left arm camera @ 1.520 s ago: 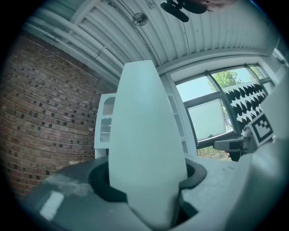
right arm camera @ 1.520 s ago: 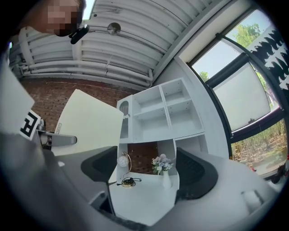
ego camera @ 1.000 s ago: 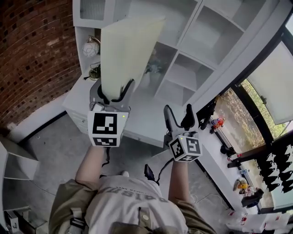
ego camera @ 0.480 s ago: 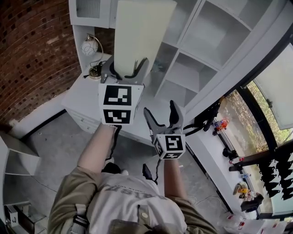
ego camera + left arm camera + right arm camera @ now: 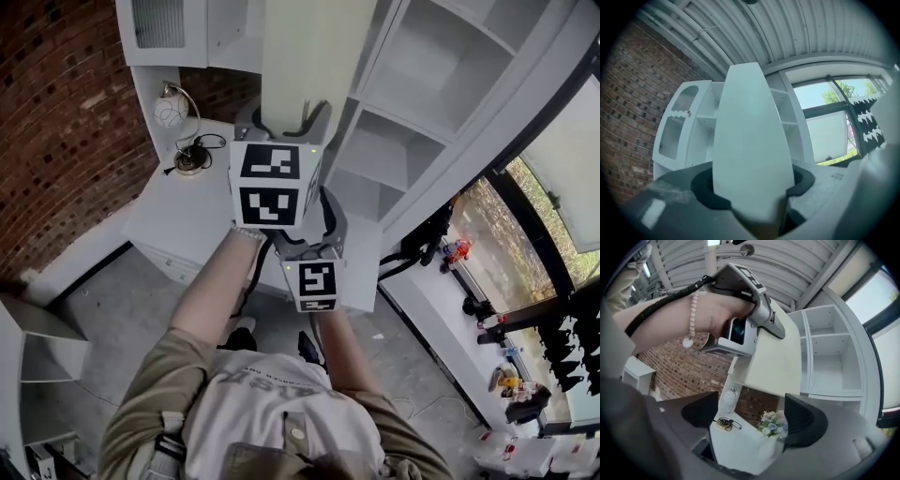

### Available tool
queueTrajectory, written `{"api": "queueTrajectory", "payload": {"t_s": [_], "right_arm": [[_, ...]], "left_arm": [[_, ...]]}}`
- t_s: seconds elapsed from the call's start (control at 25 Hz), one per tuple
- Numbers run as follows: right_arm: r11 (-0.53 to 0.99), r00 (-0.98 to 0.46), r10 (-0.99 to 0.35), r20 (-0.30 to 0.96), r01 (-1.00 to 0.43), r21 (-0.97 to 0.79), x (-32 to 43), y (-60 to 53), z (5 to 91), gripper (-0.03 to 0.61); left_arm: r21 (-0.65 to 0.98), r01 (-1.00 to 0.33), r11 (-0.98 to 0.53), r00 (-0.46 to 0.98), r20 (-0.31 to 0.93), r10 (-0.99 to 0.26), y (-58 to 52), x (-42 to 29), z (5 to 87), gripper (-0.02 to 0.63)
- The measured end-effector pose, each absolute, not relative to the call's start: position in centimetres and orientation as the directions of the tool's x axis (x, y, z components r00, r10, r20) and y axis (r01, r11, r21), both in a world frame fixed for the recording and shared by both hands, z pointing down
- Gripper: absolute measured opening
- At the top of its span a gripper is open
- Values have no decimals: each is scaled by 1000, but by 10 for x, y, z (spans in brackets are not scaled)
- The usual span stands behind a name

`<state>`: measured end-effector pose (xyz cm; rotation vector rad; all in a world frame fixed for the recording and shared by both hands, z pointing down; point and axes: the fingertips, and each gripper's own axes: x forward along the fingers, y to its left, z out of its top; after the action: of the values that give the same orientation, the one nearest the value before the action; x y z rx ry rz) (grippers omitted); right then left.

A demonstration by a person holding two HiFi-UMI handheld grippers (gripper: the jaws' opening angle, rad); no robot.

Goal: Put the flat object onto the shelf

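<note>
The flat object is a pale cream board (image 5: 314, 47). It stands on end in front of the white shelf unit (image 5: 441, 66), with my left gripper (image 5: 281, 122) shut on its lower edge. In the left gripper view the board (image 5: 750, 150) fills the gap between the jaws and hides much of the shelves (image 5: 698, 122). My right gripper (image 5: 307, 230) is just below and behind the left one, partly hidden by the left cube. Its jaws are opening with nothing between them. In the right gripper view (image 5: 750, 416) the board (image 5: 776, 362) is above, held by the hand.
Under the shelves is a white counter (image 5: 187, 216) with a globe lamp (image 5: 171, 111) and a small gold object with a cable (image 5: 192, 159). A vase of flowers (image 5: 771, 425) stands there too. There is a brick wall (image 5: 56, 112) to the left and a window ledge with small items (image 5: 459, 253) to the right.
My left gripper has lifted the board higher and to the right, closer to the shelves. The right gripper has moved left to sit under the left one.
</note>
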<state>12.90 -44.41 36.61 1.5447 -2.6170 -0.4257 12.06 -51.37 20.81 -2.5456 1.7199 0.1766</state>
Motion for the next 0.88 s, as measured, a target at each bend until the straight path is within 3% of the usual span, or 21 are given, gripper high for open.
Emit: {"api": "queueTrajectory", "payload": {"t_s": [0.4,0.88], "right_arm": [[330,-408,-896,-172,-874,357,116,-511,339,430],[285,-337,-922,-191,-924,256,114,-552,333,332]], "left_arm": [[19,-916,-400,393,-149,-907,-564,124,185,291],[0,-917,-399,396,-113,-911,-596,128,192,293]]}}
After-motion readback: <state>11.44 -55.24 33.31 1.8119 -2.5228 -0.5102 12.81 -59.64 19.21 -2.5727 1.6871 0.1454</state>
